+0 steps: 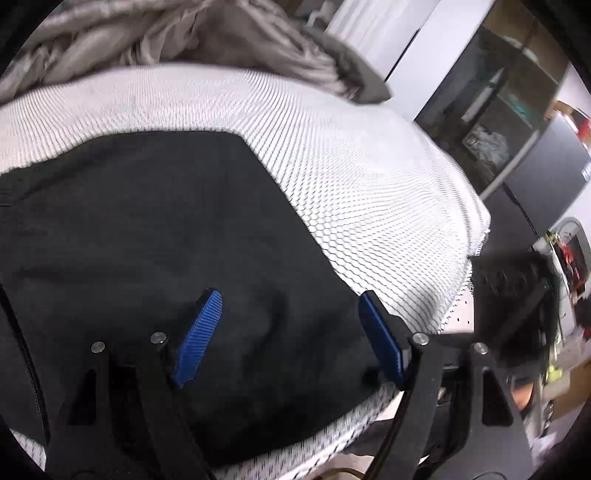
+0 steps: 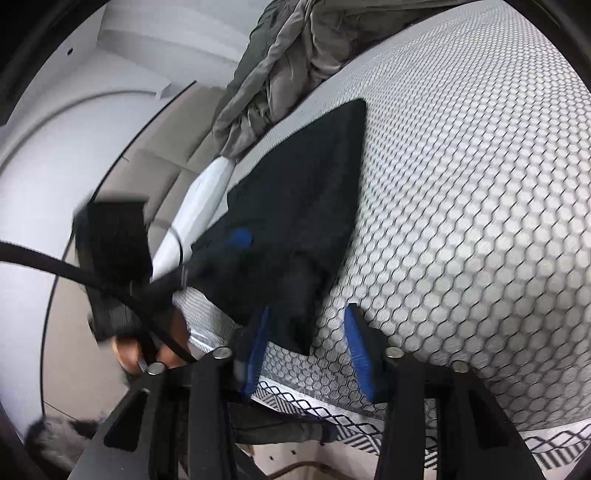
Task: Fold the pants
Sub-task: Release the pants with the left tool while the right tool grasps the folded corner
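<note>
Black pants, both grippers open, empty

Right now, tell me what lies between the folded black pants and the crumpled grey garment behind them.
Only a bare strip of the white honeycomb-patterned cloth separates the black pants from the grey garment; the left wrist view shows it best.

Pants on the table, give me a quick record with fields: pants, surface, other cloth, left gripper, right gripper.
pants: black pants, folded flat
surface: honeycomb-patterned cover
other cloth: crumpled grey cloth at the far edge, beyond the pants
left gripper: left gripper open above the pants, holding nothing
right gripper: right gripper open at the pants' near corner, pads not pressing it
</note>
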Demonstrator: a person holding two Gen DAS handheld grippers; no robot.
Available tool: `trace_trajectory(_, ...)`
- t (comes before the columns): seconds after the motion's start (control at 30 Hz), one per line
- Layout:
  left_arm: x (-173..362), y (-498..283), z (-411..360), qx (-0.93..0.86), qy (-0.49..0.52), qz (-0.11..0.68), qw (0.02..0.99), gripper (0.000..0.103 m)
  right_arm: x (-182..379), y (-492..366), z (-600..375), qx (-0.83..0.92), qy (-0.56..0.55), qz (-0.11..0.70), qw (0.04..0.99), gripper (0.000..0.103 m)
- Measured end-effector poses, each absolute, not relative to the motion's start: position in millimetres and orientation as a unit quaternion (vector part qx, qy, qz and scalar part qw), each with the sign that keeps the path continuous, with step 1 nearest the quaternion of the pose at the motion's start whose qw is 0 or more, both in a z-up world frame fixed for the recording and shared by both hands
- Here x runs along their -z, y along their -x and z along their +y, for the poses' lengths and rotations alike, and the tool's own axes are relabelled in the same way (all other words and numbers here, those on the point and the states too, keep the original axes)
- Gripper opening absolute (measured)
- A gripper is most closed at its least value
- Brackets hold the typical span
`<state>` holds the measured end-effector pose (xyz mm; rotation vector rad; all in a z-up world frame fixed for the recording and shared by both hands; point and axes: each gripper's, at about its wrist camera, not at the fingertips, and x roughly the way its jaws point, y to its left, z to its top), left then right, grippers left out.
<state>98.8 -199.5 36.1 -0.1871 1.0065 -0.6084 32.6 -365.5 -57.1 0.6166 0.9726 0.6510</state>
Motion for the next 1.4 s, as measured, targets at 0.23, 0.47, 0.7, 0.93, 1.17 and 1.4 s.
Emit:
trace_trajectory(0.23,-12.1,-126.2,-235.5,0.237,0.023,0.507,0.828,0.076,64.4,-31.3,-341.6,-0.326,-0.276,0.469,0.773,0.002)
trace_trajectory(0.47,-19.6,-118.2,-229.9,0.25,0.024,0.494,0.833,0.078,73.9,-25.8,-351.0,-0.341,-0.309,0.498,0.735,0.027)
trace_trajectory(0.7,-28.2,-64.0,-226.7,0.294,-0.048,0.464,0.834,0.079,35.0,-13.3,-401.3,-0.235,-0.279,0.417,0.833,0.058)
trace_trajectory(0.93,-31.6,-22.7,-197.2,0.317,-0.104,0.433,0.837,0.079,9.0,-15.0,-369.9,-0.188,-0.215,0.349,0.892,0.063)
trace_trajectory(1.17,-49.4,-36.0,-82.0,0.225,0.021,0.362,0.904,0.079,1.3,-38.8,-265.8,-0.227,-0.137,0.343,0.901,0.063)
trace_trajectory(1.4,7.0,-73.3,-54.2,0.205,-0.01,0.418,0.885,0.047,45.6,-67.2,-178.6,-0.205,-0.023,0.398,0.894,0.062)
